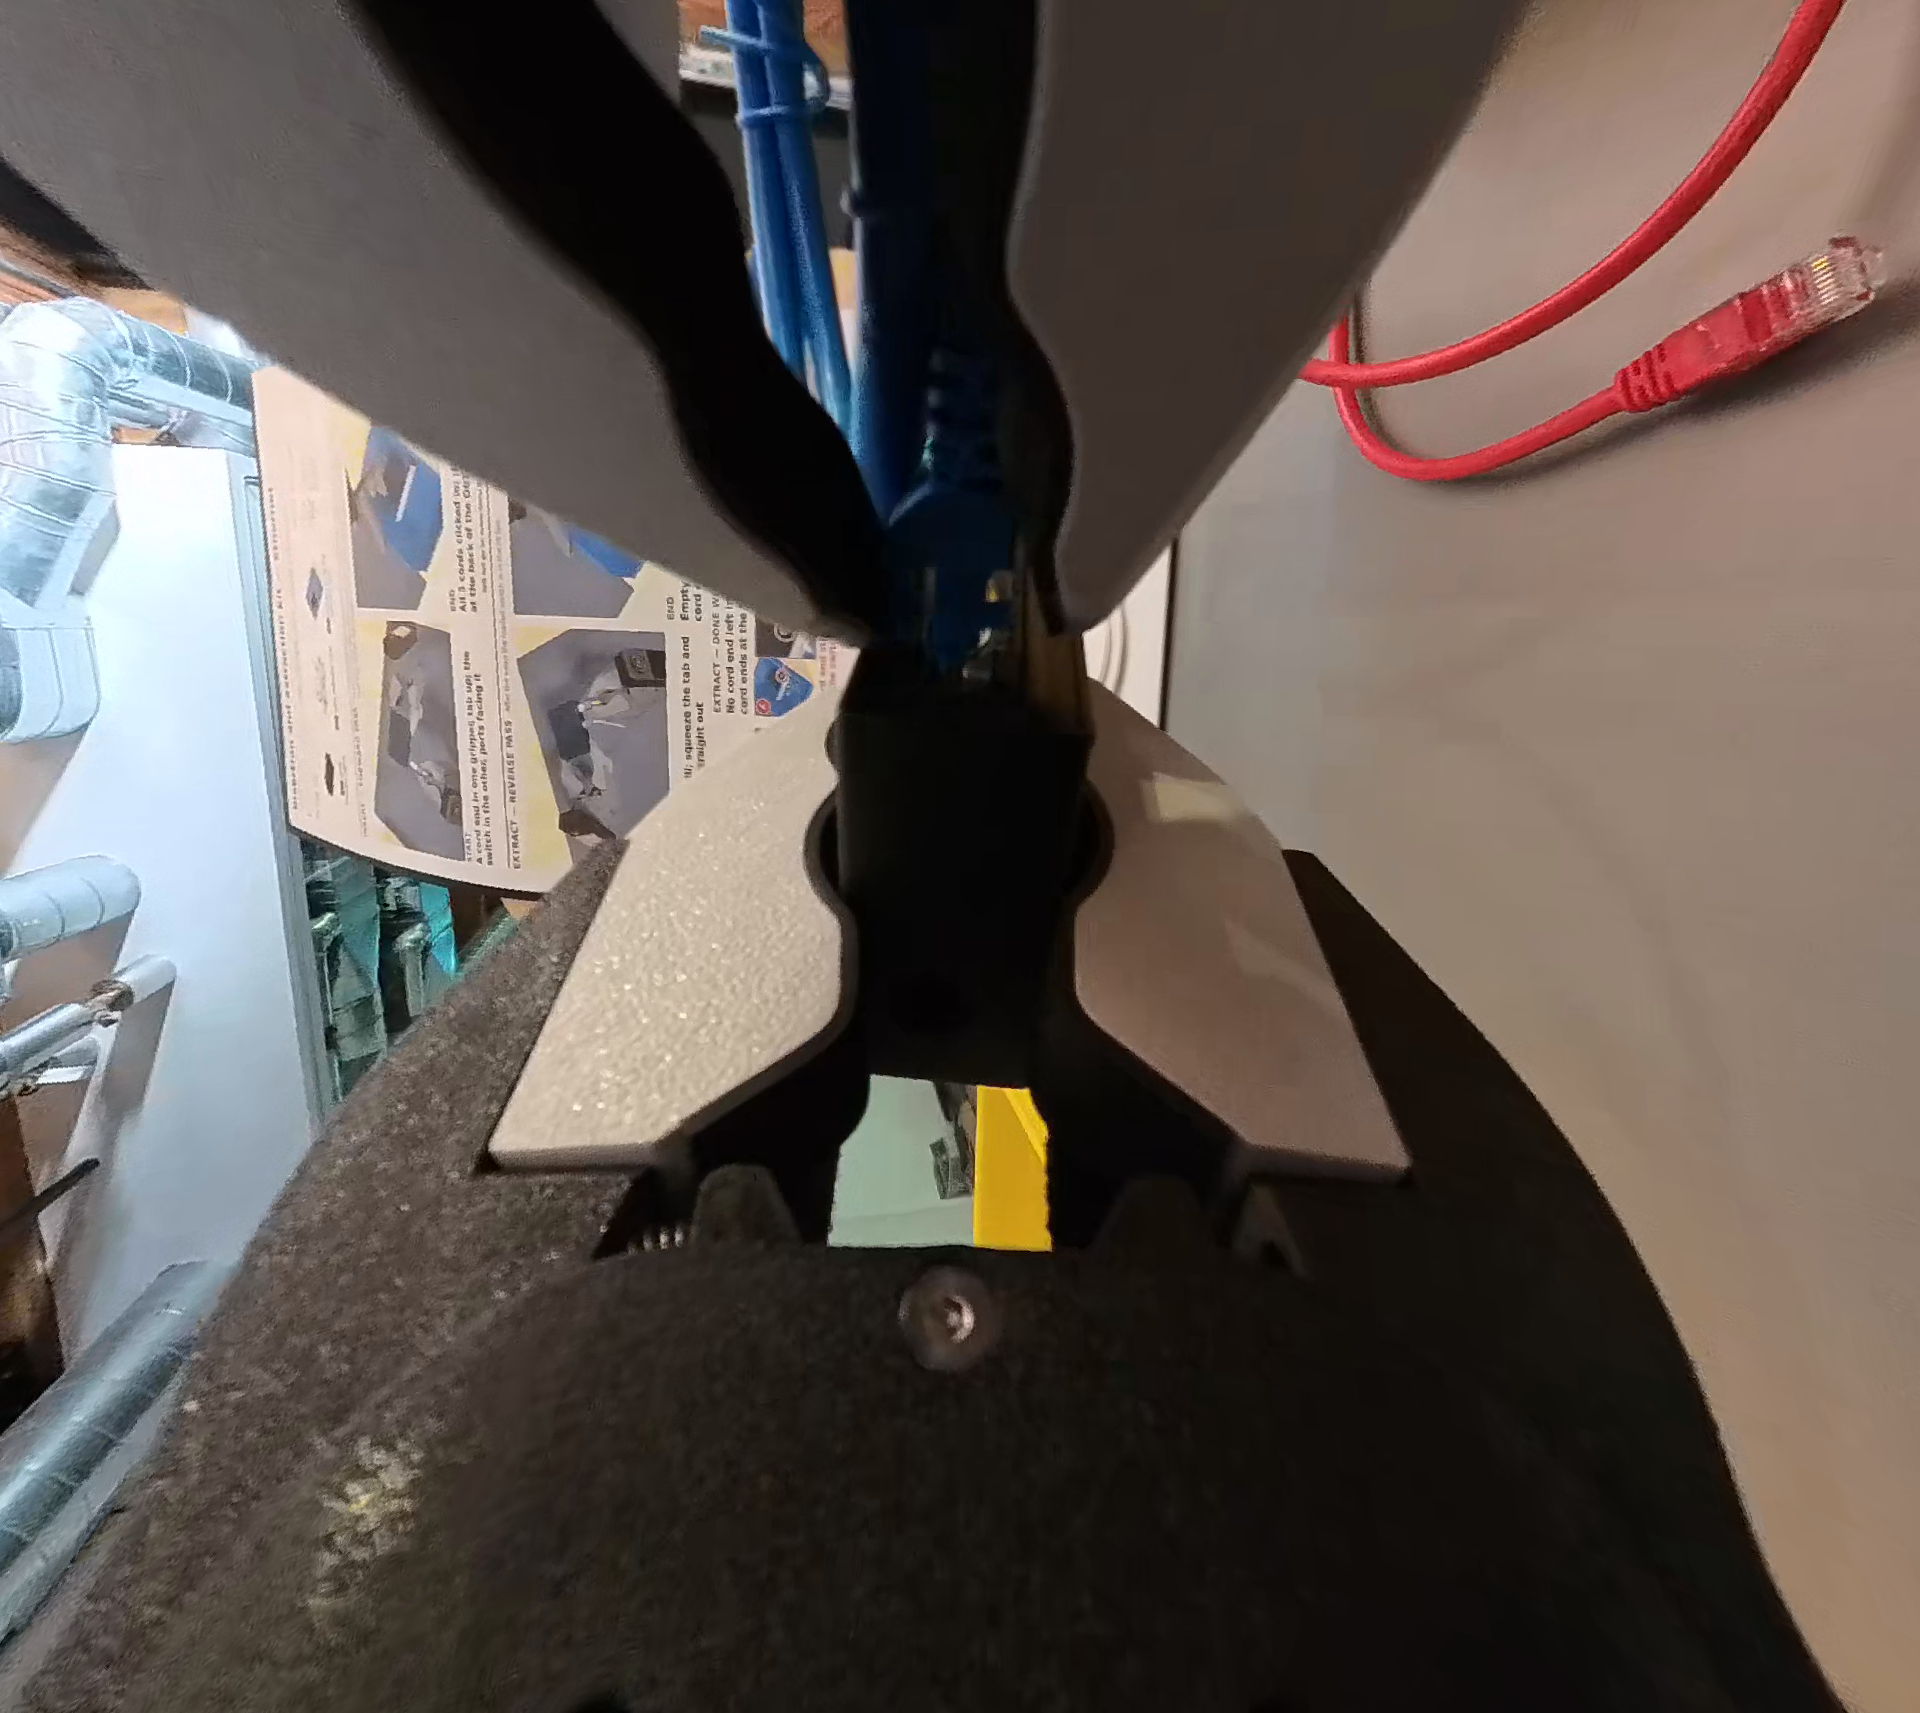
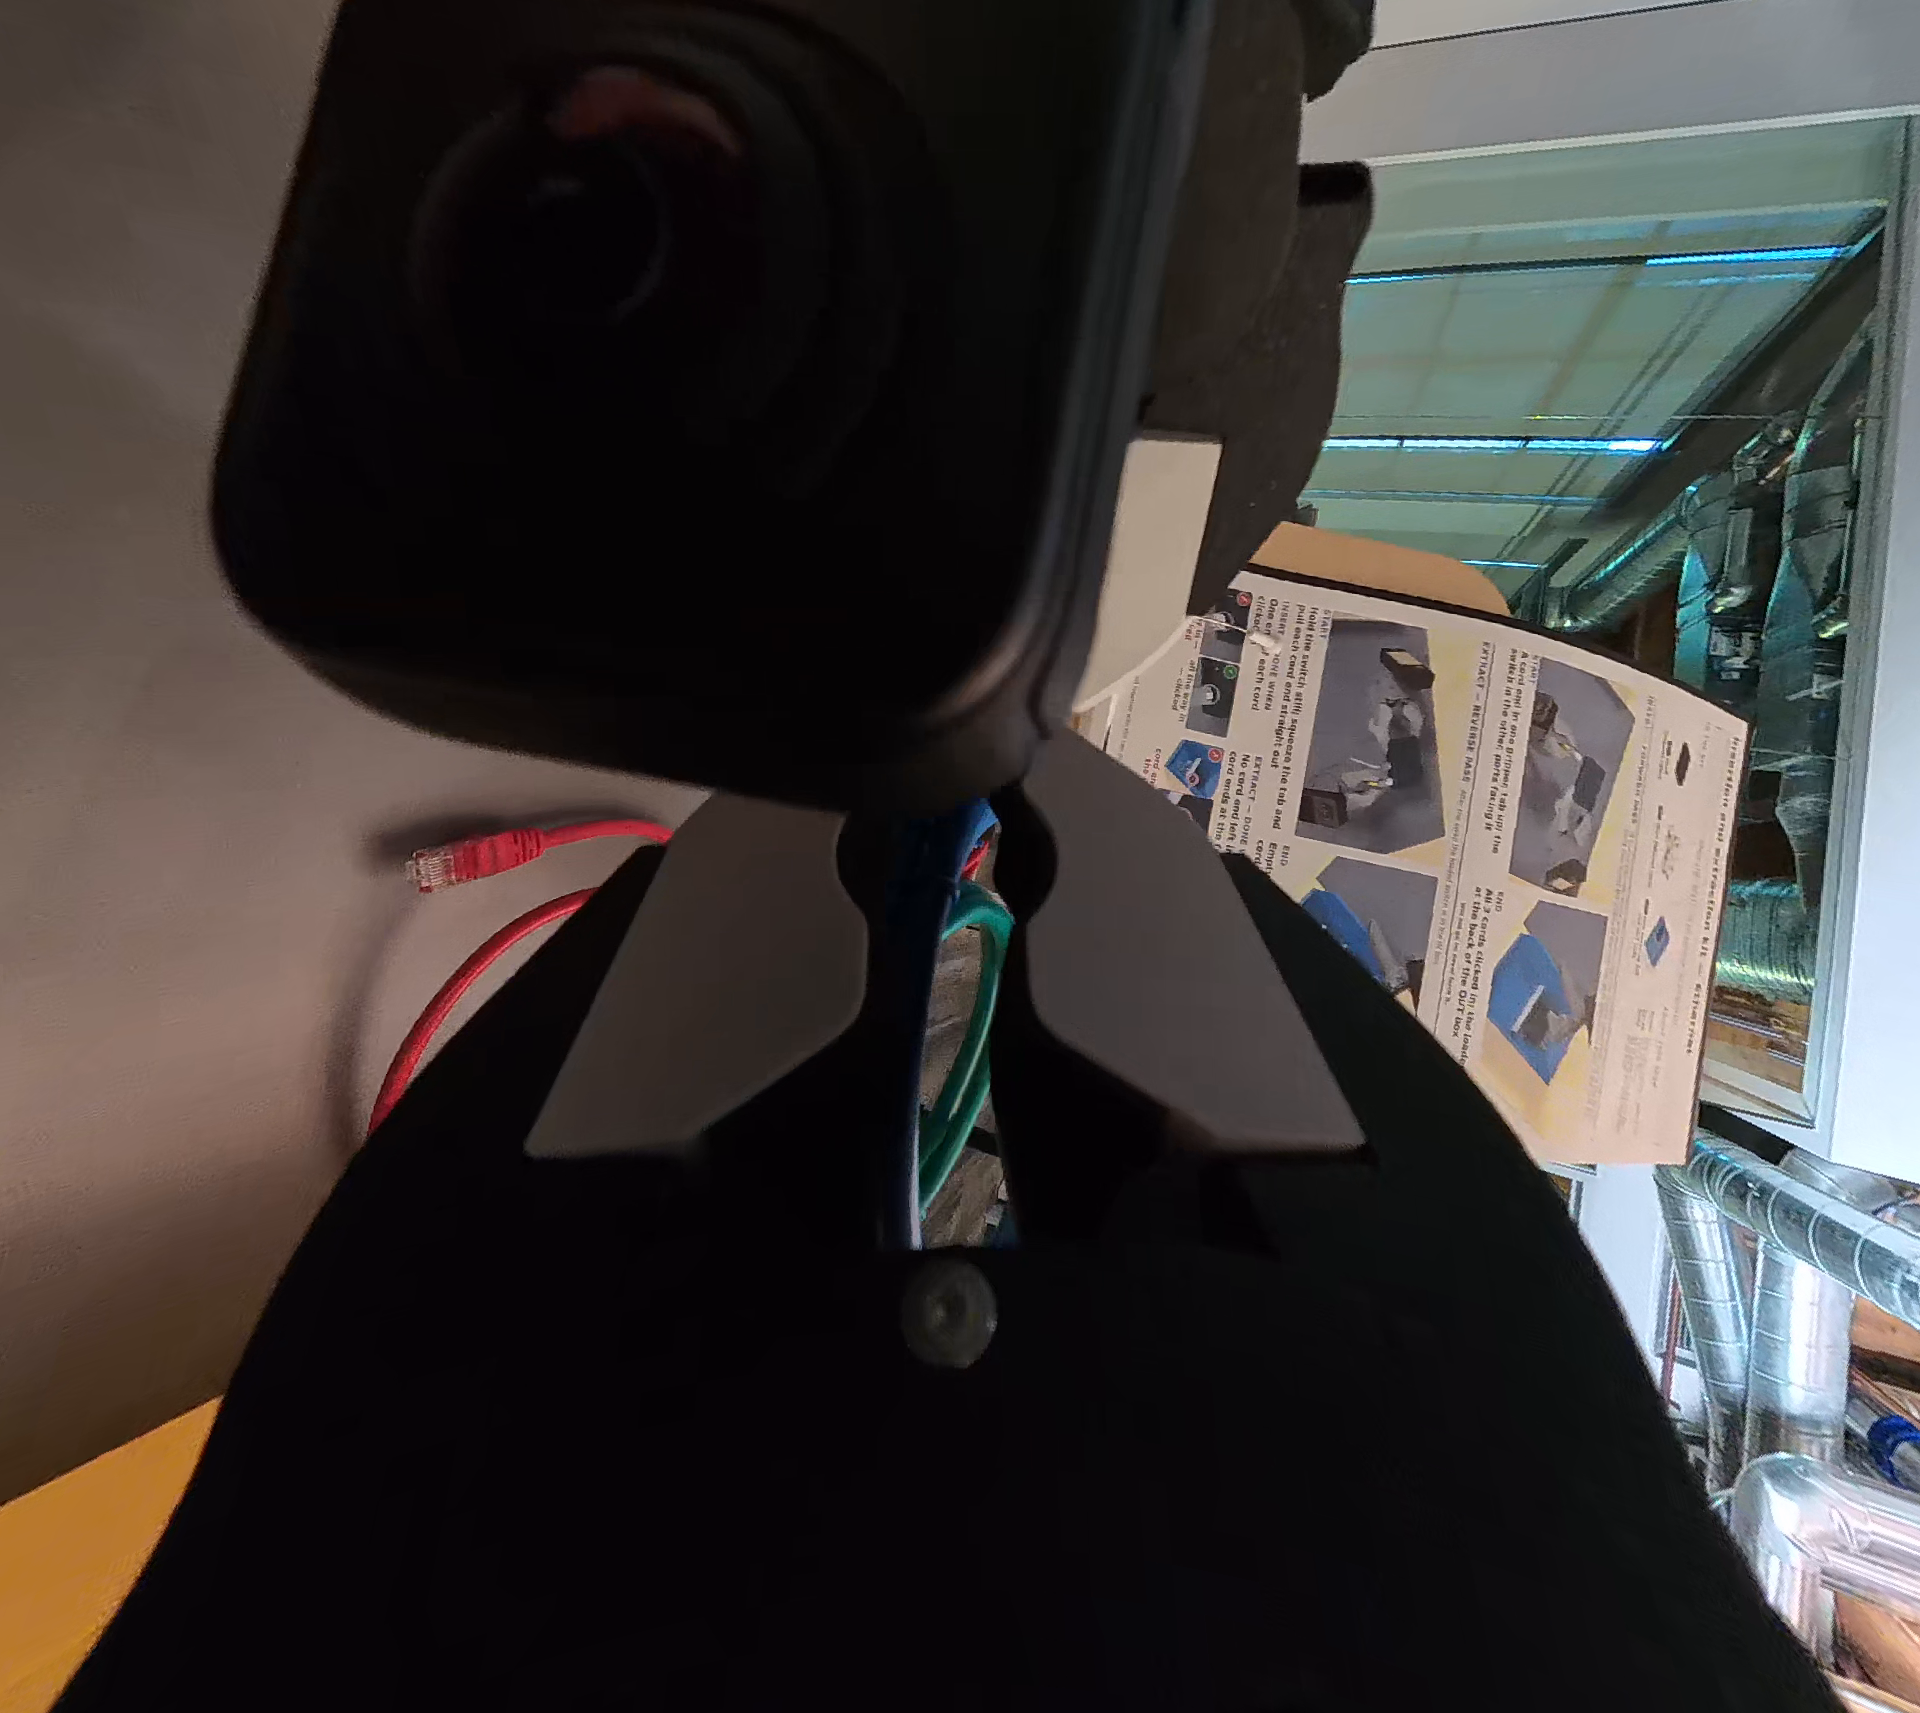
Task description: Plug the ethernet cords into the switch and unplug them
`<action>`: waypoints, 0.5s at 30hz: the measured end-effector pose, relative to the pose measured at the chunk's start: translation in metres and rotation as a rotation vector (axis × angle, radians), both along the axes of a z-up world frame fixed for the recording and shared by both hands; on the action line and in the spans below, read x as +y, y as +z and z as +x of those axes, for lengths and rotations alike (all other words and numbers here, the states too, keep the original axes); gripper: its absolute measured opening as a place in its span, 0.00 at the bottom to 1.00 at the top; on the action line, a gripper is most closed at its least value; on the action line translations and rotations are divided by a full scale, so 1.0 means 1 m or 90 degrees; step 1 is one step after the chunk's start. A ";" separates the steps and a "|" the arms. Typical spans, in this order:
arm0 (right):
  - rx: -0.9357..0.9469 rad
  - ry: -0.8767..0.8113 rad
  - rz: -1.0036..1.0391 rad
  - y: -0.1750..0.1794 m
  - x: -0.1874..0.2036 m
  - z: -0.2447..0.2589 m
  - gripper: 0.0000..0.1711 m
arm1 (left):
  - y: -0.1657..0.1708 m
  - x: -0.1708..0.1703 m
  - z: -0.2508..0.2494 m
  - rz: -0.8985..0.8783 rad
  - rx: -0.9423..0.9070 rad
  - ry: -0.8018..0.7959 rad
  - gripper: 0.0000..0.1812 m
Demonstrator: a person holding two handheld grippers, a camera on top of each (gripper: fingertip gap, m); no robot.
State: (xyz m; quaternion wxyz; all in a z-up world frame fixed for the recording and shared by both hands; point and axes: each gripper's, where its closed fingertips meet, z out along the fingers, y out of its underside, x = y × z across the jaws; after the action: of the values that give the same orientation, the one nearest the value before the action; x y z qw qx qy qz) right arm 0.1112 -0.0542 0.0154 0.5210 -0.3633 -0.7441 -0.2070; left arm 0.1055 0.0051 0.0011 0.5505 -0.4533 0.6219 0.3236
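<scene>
The left gripper (image 1: 961, 728) is clamped on the small black switch (image 1: 956, 884), held at centre of its view; the right gripper (image 2: 935, 832) comes in from 12 o'clock there, jaws closed on the blue cord (image 1: 790, 209) just behind its plug (image 1: 951, 541), whose tip meets the switch's face; whether it has clicked home I cannot tell. The red cord (image 1: 1558, 240) lies loose on the table (image 1: 1558, 832) at 2 o'clock, plug free, and a green cord (image 2: 971, 988) hangs below the right jaws. The switch looks light and rigid, so a firm squeeze on its sides suits it. The cords are limp, the plugs small, hard and brittle at the latch tab; the best hold is on the boot close behind the plug, tab left free to press. A sheet (image 1: 416, 624) stands at 9 o'clock
</scene>
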 end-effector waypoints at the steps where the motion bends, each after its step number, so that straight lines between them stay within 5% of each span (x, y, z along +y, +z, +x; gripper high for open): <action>1: -0.001 0.000 0.000 0.000 0.000 0.000 0.09 | 0.000 0.000 0.000 0.002 0.000 -0.002 0.20; 15: -0.019 0.003 0.003 0.000 -0.004 0.004 0.09 | -0.001 -0.005 0.004 -0.014 -0.007 -0.012 0.20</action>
State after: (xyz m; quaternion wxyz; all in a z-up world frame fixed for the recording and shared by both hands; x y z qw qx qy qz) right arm 0.1147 -0.0585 0.0155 0.5109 -0.3572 -0.7523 -0.2131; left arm 0.1096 0.0005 0.0006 0.5519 -0.4550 0.6267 0.3092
